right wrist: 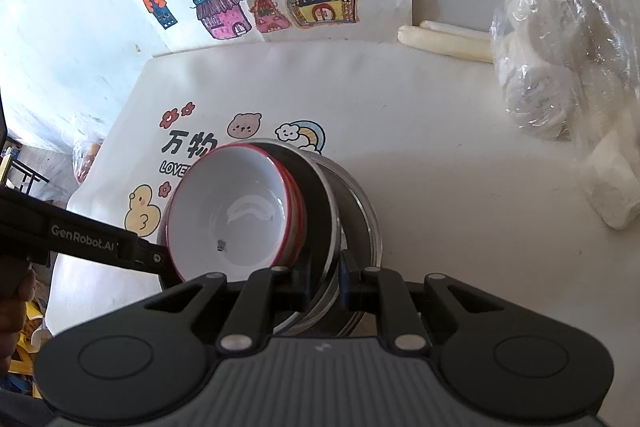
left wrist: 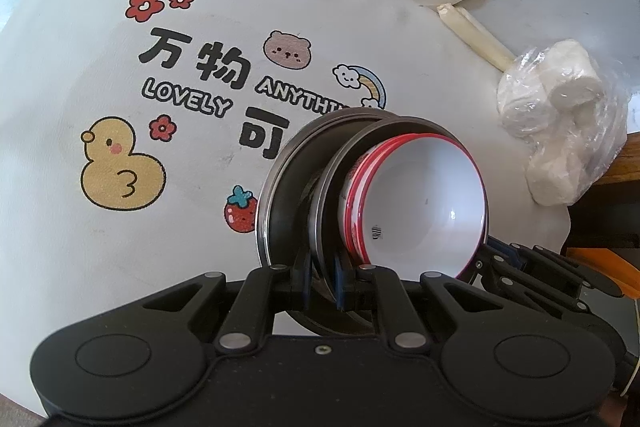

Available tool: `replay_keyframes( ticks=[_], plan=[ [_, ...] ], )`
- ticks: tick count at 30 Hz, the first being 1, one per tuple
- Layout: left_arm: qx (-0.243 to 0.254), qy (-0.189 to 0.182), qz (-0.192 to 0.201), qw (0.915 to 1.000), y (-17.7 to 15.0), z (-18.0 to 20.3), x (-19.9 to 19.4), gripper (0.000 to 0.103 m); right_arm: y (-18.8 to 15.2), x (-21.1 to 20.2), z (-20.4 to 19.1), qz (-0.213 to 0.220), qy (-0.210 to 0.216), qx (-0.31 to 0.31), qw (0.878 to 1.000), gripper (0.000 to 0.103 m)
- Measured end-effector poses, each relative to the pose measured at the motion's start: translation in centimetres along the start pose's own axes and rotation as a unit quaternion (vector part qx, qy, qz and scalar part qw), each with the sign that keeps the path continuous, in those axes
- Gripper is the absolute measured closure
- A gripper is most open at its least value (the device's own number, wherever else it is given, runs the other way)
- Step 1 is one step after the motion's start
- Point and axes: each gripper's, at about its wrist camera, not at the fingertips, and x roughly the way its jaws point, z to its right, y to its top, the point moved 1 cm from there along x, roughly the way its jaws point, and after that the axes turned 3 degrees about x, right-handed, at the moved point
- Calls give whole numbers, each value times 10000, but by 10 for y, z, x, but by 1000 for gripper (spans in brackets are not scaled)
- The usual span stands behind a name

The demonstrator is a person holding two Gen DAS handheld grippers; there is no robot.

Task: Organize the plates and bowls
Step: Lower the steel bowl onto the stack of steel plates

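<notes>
Left wrist view shows the left gripper (left wrist: 322,285) pinching a dark plate (left wrist: 280,203) rim, right gripper (right wrist: 325,281) pinching opposite, sharing the load of 2 stacked plates and bowls (left wrist: 424,203) above the cloth (left wrist: 80,67).

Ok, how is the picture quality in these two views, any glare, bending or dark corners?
Left wrist view: strong fisheye bending, dark corners, a small glint inside the white bowl, the plastic bag shiny. Right wrist view: the same bending and dark corners, a broad glare patch on the bowl's bottom, and the bag washed out by bright light. Both are sharp on the cloth's print.
</notes>
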Motion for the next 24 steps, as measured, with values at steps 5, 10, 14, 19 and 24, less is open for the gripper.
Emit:
replay_keyframes(
  ticks=[5,10,14,19,24],
  plan=[
    [-22,37,-28,10000,1,0,1,92,0,3,0,-42,21,21,10000,88],
    [-33,67,-46,10000,2,0,2,92,-1,6,1,-75,29,50,10000,88],
    [-42,92,-72,9999,4,0,4,92,0,9,1,-104,39,74,9999,88],
    [-37,134,-94,9999,5,-1,6,92,-1,12,0,-133,44,101,9999,88],
    [-44,145,-96,9998,6,-1,7,92,-1,13,-1,-147,47,110,9998,88]
  ],
)
